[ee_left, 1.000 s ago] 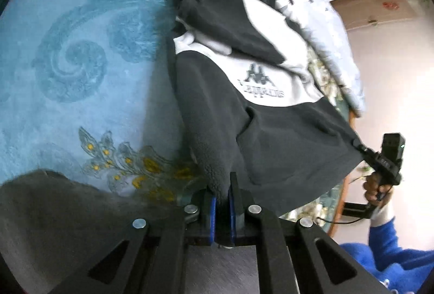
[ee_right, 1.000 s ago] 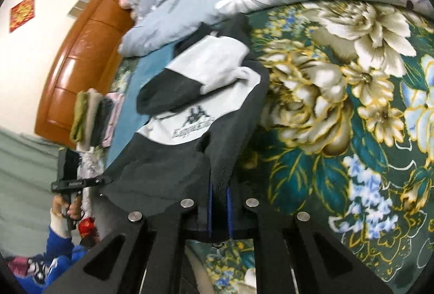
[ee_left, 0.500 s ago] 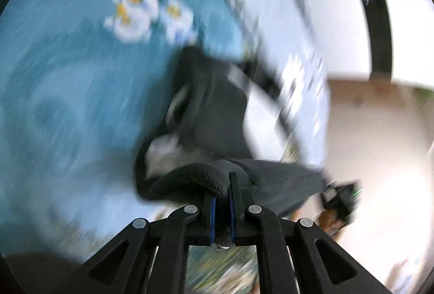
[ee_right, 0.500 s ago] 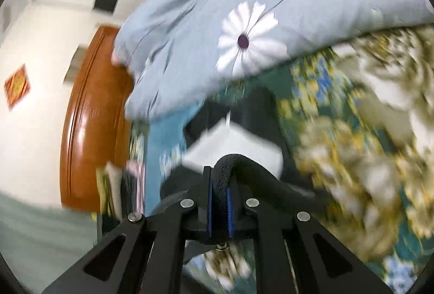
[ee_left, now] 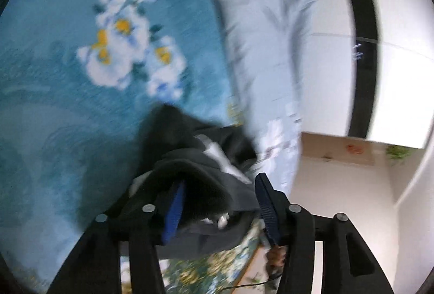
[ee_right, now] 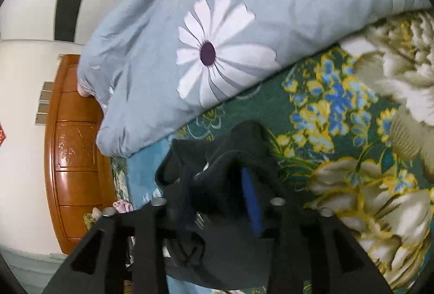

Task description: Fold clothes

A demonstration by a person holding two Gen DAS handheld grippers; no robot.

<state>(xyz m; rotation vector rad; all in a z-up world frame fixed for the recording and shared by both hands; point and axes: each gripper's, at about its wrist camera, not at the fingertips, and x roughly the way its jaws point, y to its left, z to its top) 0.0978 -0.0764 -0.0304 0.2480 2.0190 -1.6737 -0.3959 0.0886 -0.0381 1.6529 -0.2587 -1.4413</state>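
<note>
The black fleece sweater [ee_left: 190, 158] with a white chest panel [ee_left: 214, 155] lies doubled over on the bed, its hem brought up onto its upper part. My left gripper [ee_left: 219, 201] is open, and the black hem lies loose between its blue pads [ee_left: 173, 212]. In the right wrist view the same sweater [ee_right: 244, 142] bunches right in front of my right gripper [ee_right: 214, 199], which is open too. Fabric drapes over its left finger, so only the right blue pad [ee_right: 251, 199] shows. The left wrist view is motion-blurred.
A teal blanket with white flowers [ee_left: 122, 50] and a green floral blanket [ee_right: 352, 158] cover the bed. A grey-blue daisy duvet [ee_right: 217, 50] is heaped just beyond the sweater. A wooden headboard [ee_right: 73, 144] stands at the left, with a small stack of clothes [ee_right: 119, 205] beside it.
Both grippers swung the sweater's hem forward over its body toward the collar, then opened and let the hem go. The garment now lies folded in half.
</note>
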